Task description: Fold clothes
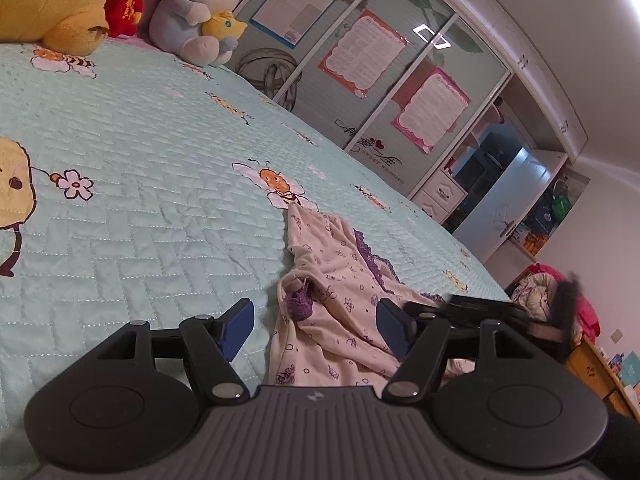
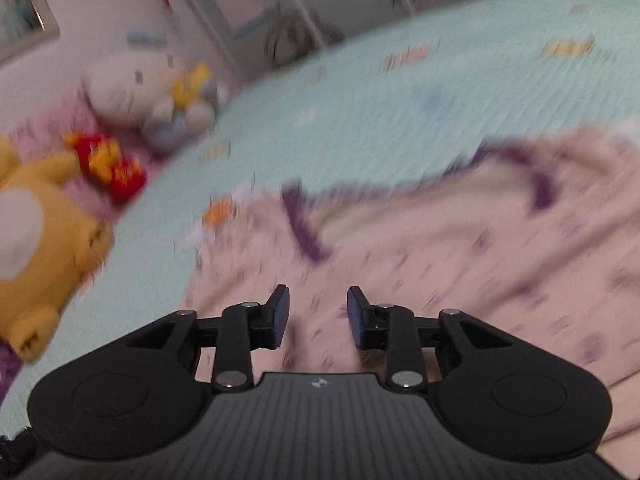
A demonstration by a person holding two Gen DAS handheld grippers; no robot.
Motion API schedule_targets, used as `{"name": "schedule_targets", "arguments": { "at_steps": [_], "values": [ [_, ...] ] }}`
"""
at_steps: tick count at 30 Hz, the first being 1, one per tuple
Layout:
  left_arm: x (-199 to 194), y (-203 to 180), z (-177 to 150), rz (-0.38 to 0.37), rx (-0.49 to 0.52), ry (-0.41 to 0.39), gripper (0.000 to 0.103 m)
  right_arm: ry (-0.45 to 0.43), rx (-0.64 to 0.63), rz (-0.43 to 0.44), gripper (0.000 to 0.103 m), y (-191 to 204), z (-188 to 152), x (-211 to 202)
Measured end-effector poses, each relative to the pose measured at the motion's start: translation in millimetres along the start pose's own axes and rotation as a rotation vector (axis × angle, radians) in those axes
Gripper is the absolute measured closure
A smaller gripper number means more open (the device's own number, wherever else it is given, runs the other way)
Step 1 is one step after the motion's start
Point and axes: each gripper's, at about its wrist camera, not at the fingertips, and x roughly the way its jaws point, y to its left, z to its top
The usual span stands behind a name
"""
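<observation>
The garment (image 1: 340,304), cream with purple trim, lies crumpled on the bed (image 1: 140,200) ahead of and between my left jaws (image 1: 316,326), which stand wide and empty. My right jaws (image 2: 318,314) hover over it, narrowly parted, gripping nothing; that view is blurred. Plush toys (image 1: 192,8) sit far beyond.

Dim, cool indoor light; glare flares far right in the sharp left-wrist view; heavy motion blur smears the right-wrist view; fisheye edges bend.
</observation>
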Motion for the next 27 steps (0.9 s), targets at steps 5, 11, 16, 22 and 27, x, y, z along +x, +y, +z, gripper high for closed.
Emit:
{"name": "schedule_targets", "arguments": {
  "at_steps": [5, 11, 16, 22, 27],
  "values": [
    [2, 1, 1, 0.006, -0.005, -0.003, 0.033, -0.051, -0.004, -0.028, 0.07, 18, 17, 20],
    [1, 1, 1, 0.0, -0.007, -0.001, 0.033, 0.01, -0.102, 0.049, 0.07, 41, -15, 20],
    [2, 6, 3, 0.001, -0.038, 0.008, 0.032, -0.058, -0.055, 0.041, 0.068, 29, -22, -22],
    [1, 4, 3, 0.006, -0.025, 0.002, 0.032, -0.111, -0.029, -0.144, 0.063, -52, -36, -86],
    [4, 5, 1, 0.019, -0.022, 0.012, 0.032, -0.204, 0.245, -0.161, 0.064, -135, -32, -139]
  ]
}}
